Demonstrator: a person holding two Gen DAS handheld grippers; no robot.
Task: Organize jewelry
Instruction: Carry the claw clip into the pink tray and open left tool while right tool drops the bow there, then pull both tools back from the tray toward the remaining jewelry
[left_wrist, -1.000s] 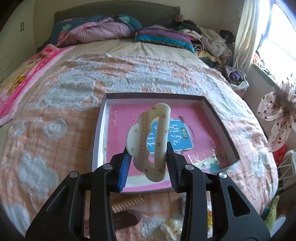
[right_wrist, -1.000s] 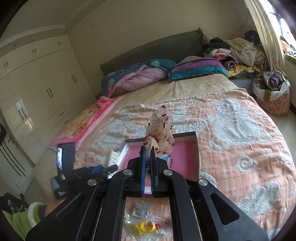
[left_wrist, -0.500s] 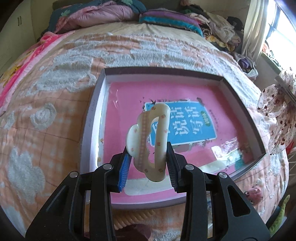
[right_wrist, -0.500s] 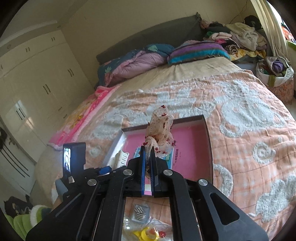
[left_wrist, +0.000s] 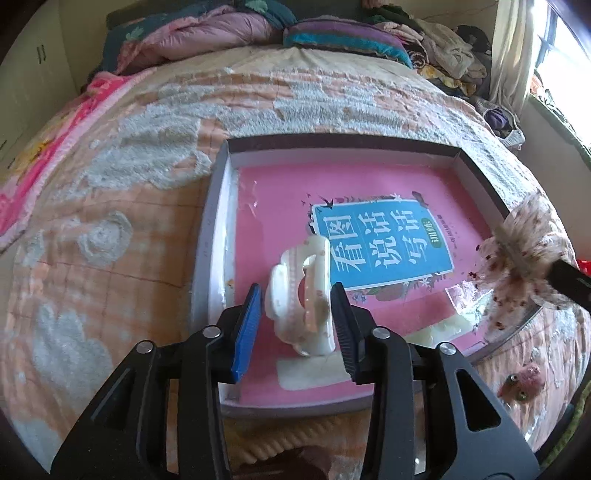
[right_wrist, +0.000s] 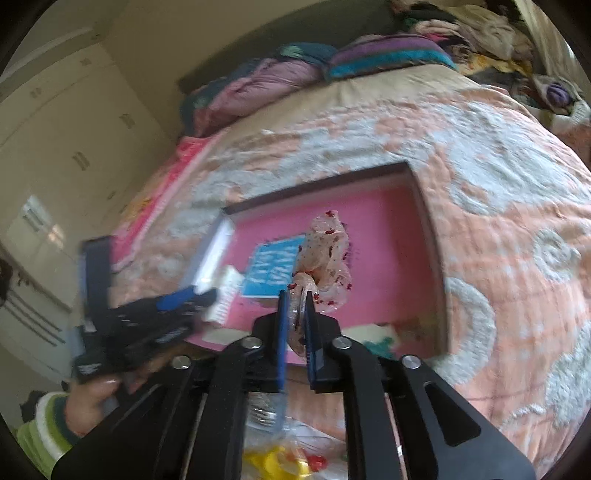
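Note:
A shallow dark-rimmed box (left_wrist: 218, 236) with a pink lining lies on the bed; it also shows in the right wrist view (right_wrist: 439, 280). My left gripper (left_wrist: 297, 306) stands over the box's near left corner with its jaws parted. A cream hair claw clip (left_wrist: 301, 295) sits tilted between the fingers, with a gap on the blue pad side. My right gripper (right_wrist: 295, 317) is shut on a cream scrunchie with red dots (right_wrist: 327, 258) and holds it over the box. The scrunchie also shows at the right edge of the left wrist view (left_wrist: 524, 258).
The box lies on an orange and white quilt (left_wrist: 110, 206). A pink owl charm (left_wrist: 521, 380) lies by the box's near right corner. A braided clip (left_wrist: 280, 439) and a clear bag with yellow pieces (right_wrist: 280, 461) lie near me. Pillows and clothes (left_wrist: 332, 33) are piled at the bed's head.
Both grippers have dropped closer to the box. My left gripper's jaws have opened and the claw clip has tipped and sunk between them. My right gripper has brought the scrunchie over the box.

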